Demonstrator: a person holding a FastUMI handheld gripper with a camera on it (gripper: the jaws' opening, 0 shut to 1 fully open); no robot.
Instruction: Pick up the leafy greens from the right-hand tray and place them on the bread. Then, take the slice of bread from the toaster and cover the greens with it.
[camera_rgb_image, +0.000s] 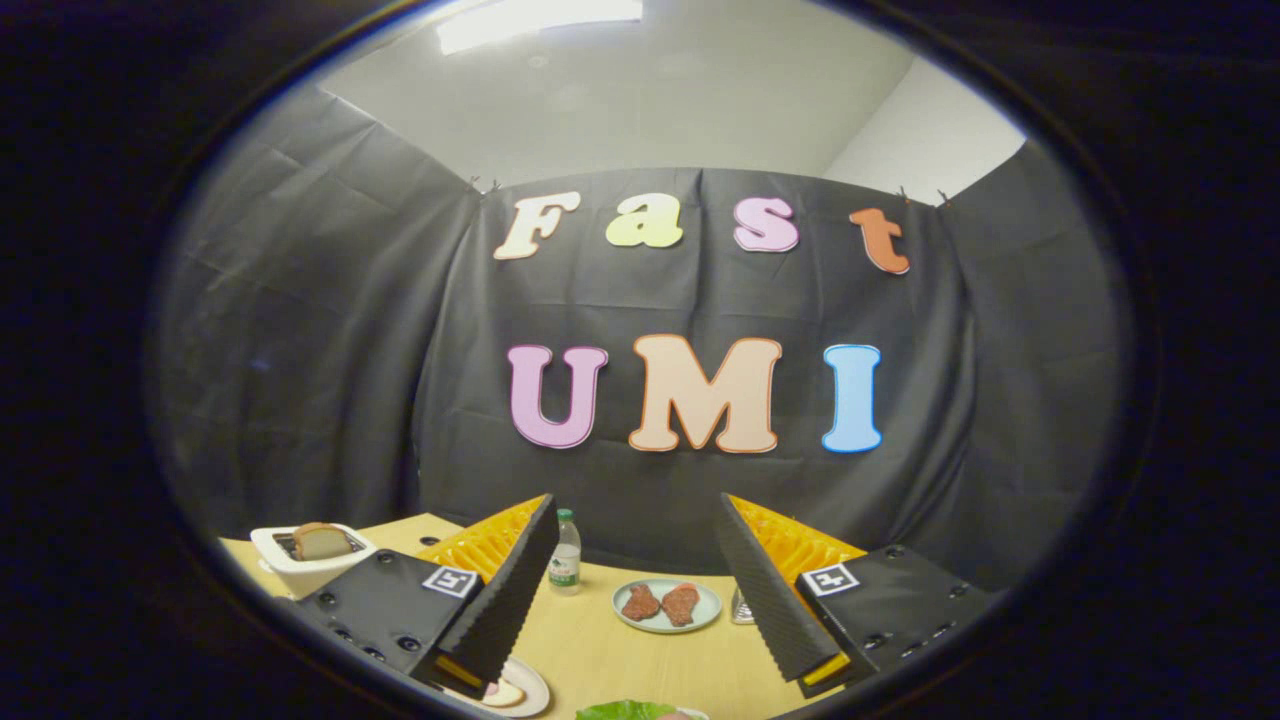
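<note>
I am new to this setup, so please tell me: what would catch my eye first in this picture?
The open gripper hangs above the table, fingers apart and holding nothing. Beyond them lies a plate with two meat pieces, a bottle beside it. A toaster with bread stands beyond the left finger, and greens lie nearest.
</note>
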